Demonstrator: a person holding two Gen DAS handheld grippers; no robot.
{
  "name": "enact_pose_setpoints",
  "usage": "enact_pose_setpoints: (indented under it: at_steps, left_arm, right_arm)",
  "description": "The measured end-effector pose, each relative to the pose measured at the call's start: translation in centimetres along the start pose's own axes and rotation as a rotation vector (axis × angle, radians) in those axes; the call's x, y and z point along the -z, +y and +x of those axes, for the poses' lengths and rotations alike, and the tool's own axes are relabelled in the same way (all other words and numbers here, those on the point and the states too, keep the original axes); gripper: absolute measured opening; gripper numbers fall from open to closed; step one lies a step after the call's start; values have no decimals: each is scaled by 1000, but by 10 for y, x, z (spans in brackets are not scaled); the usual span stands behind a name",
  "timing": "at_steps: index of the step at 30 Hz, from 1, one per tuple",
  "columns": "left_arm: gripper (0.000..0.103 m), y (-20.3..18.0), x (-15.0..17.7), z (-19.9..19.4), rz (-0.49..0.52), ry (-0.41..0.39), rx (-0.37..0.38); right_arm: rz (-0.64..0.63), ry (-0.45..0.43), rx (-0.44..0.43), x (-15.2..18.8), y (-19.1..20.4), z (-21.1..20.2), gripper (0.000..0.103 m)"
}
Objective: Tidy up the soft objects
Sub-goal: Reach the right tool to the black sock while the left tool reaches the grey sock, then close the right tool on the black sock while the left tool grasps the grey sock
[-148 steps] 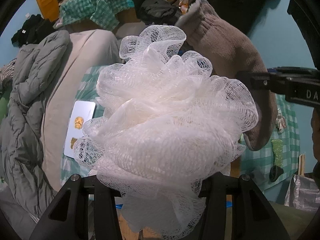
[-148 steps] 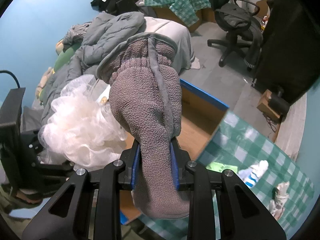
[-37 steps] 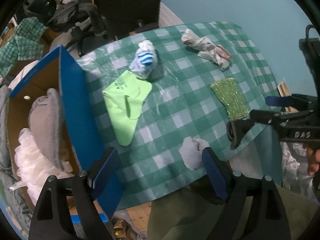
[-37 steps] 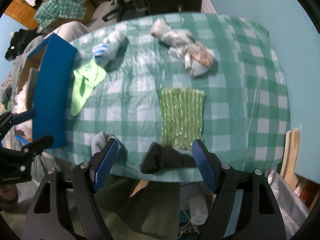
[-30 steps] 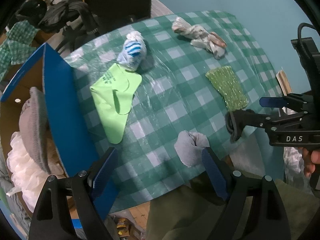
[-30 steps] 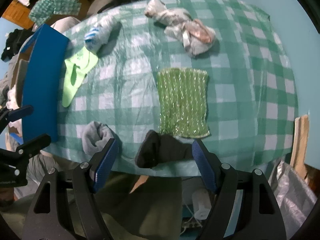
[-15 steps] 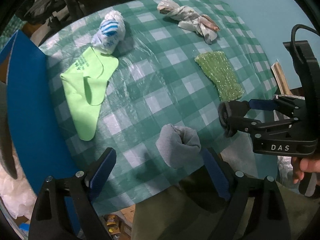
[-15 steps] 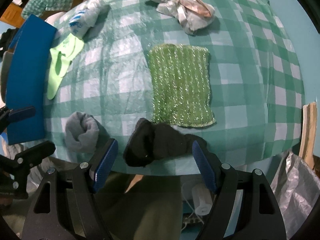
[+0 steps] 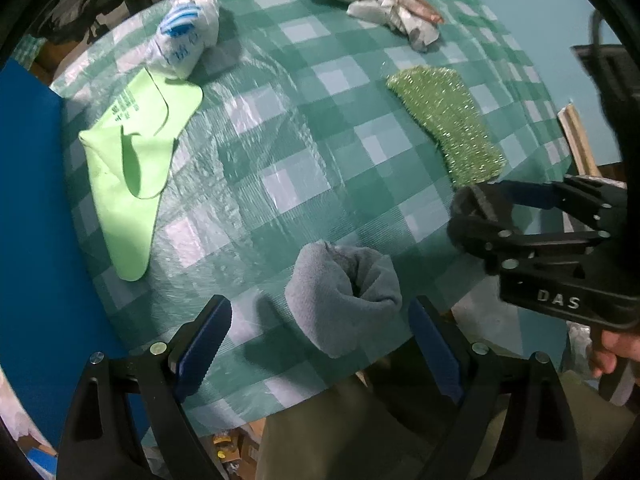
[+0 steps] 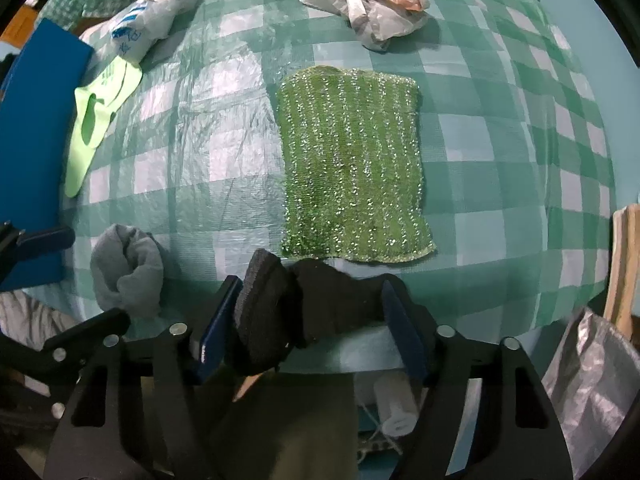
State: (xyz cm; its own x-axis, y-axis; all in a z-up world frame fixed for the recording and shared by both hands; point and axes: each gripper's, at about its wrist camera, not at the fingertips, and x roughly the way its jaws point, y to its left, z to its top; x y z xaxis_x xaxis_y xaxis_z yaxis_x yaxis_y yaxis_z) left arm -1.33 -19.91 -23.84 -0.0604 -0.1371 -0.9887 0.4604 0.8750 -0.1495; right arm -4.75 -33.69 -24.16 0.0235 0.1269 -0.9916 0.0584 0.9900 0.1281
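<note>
A rolled grey sock (image 9: 344, 296) lies near the front edge of the green checked table (image 9: 280, 152). My left gripper (image 9: 320, 332) hangs open over it, its blue pads apart from the sock on either side. A black sock (image 10: 308, 308) lies at the table's front edge, just below a glittery green cloth (image 10: 352, 160). My right gripper (image 10: 312, 304) points down around it. Its jaws are closing, and the pads (image 10: 220, 320) touch both ends of the bunching sock. In the left wrist view the right gripper (image 9: 468, 212) shows at the right, held by a hand (image 9: 612, 348).
A light green bag (image 9: 132, 152), a white and blue plastic bag (image 9: 184, 40) and a crumpled grey and pink bag (image 9: 380, 0) lie further back on the table. The blue wall of a box (image 9: 32, 200) stands at the table's left edge.
Both grippers have come down closer to the table. The right jaws have narrowed onto the black sock, and the left gripper now straddles the grey sock.
</note>
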Motion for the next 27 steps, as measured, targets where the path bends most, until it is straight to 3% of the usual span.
enact_pose_setpoints:
  at_steps: [7,9,13,15,17,27]
  left_arm:
    - [91,2,0,17,-33,21,-9]
    - [85,2,0,19,-42,12,-6]
    - [59,-1,-1,21,-35,14,7]
    - [54,-2,-1,20,-25,12,2]
    - [41,-3,0,19,-13,3,3]
    - [30,-8,-6,-12,17,-58,-24]
  right_arm:
    - [-79,-14,13,3,7,2,54]
    - [-97,-19,13,5,10,3,52]
    - [-97,-21,-9,6,10,0,50]
    - [-95,-21,-23,7,8,-4,50]
    - [-96,-25,-37,5,6,-10,50]
    - [-120,-65,-66,-10,6,-43,50]
